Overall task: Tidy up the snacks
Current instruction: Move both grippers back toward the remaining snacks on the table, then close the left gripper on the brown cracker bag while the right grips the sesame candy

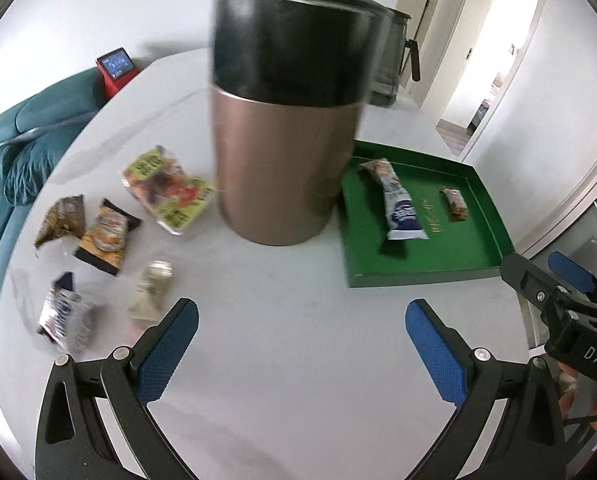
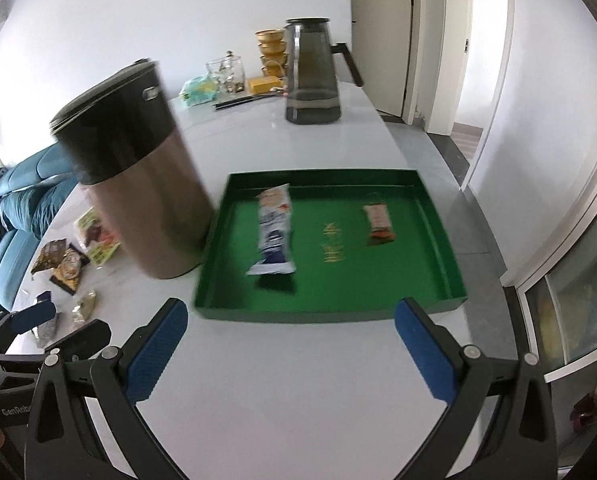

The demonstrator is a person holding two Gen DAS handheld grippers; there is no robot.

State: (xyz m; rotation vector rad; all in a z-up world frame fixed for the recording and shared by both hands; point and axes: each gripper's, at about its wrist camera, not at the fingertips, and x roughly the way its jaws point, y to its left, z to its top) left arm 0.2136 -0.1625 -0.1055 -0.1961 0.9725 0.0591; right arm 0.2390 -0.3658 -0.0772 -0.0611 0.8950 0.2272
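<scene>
Two snacks already lie in the green tray (image 2: 438, 216) near the table's right edge: a long blue-and-white packet (image 2: 273, 236) and a small brown bar (image 2: 379, 225), well apart. Five loose packets wait by the left edge, past the tall copper canister (image 1: 282, 120), the pale packet (image 1: 151, 292) nearest. The left gripper (image 1: 301, 332) hangs spread and empty above bare table (image 1: 298, 360); the right gripper (image 2: 291, 334), likewise spread and empty, faces the tray. Likely best: take the pale packet by its middle, lift clear of its neighbours, and lay it in open green beside the others.
</scene>
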